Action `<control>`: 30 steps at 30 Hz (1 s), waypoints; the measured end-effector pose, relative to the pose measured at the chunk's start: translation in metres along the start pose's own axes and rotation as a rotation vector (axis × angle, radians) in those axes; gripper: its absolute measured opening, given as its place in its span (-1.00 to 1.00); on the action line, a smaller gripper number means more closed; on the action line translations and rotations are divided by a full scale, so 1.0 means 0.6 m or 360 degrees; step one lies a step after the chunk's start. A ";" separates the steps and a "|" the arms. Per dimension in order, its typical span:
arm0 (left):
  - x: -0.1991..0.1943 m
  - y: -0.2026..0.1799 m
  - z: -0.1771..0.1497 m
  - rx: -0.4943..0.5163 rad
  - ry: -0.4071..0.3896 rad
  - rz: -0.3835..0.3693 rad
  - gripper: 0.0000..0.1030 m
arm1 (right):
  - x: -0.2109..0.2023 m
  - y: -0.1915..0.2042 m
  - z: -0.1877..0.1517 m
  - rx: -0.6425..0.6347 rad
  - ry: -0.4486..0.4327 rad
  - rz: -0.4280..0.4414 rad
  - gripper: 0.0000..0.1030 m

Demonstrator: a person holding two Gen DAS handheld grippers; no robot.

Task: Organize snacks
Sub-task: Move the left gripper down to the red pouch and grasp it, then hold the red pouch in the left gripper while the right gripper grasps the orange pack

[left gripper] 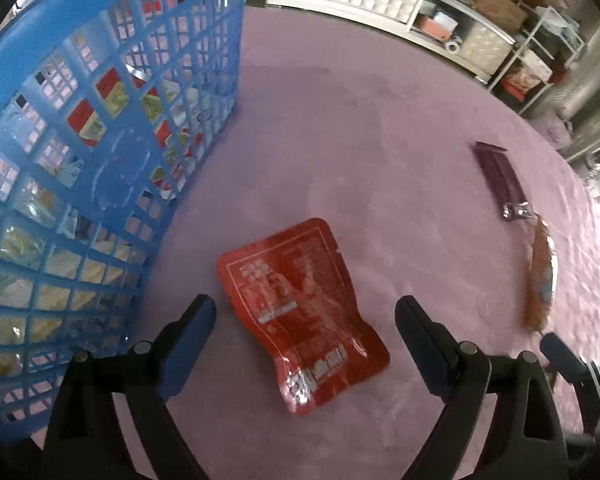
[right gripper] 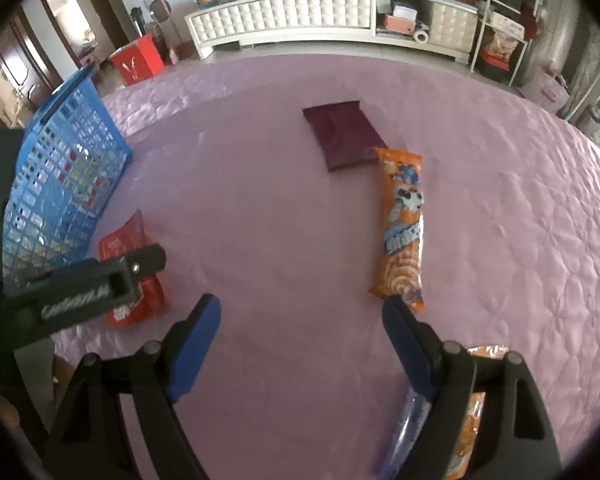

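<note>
- Left gripper (left gripper: 305, 312) spread wide over the red pouch (left gripper: 302, 316), pads clear of it; blue basket (left gripper: 100, 152) just beside the left jaw
- Right gripper (right gripper: 300, 312) likewise released, gripping nothing; orange packet (right gripper: 402, 224) just beyond the right jaw; purple packet (right gripper: 344, 136) farther ahead

Left gripper (left gripper: 305, 308) spread over red snack pouch (left gripper: 300, 316), blue basket (left gripper: 100, 160) beside
</note>
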State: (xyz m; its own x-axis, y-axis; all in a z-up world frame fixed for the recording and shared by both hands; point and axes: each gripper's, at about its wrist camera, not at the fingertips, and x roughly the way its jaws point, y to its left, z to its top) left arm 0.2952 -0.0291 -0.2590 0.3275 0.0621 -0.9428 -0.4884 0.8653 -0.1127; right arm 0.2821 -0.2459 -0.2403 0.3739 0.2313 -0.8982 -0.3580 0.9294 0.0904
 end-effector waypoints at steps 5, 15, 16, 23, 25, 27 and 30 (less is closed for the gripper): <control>0.010 -0.008 0.004 -0.0044 -0.0007 0.0091 0.74 | 0.001 -0.009 -0.002 0.0021 0.0029 -0.0086 0.67; 0.007 -0.028 -0.021 0.0090 0.0020 0.0147 0.65 | 0.021 -0.019 -0.014 0.0084 0.0120 -0.0044 0.67; 0.002 -0.030 -0.024 0.0102 0.0012 0.0143 0.48 | 0.018 -0.020 -0.016 0.0084 0.0118 -0.0051 0.67; -0.026 -0.042 -0.051 0.0271 0.0012 0.0020 -0.48 | -0.014 -0.032 -0.024 0.0142 0.0063 -0.0054 0.67; -0.041 -0.033 -0.059 0.0261 0.0001 -0.0054 -0.48 | -0.022 -0.035 -0.027 0.0153 0.0049 -0.0044 0.67; -0.059 -0.033 -0.068 0.0293 -0.0042 -0.0065 -0.48 | -0.031 -0.038 -0.036 0.0152 0.0034 -0.0040 0.67; -0.093 -0.038 -0.082 0.0352 -0.0097 -0.0092 -0.48 | -0.040 -0.044 -0.045 0.0150 0.0029 -0.0034 0.67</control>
State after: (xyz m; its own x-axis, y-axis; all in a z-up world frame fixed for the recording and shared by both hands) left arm 0.2483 -0.0771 -0.2195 0.4013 0.0336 -0.9153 -0.2808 0.9557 -0.0880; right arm 0.2596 -0.2838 -0.2329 0.3648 0.2070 -0.9078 -0.2678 0.9571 0.1106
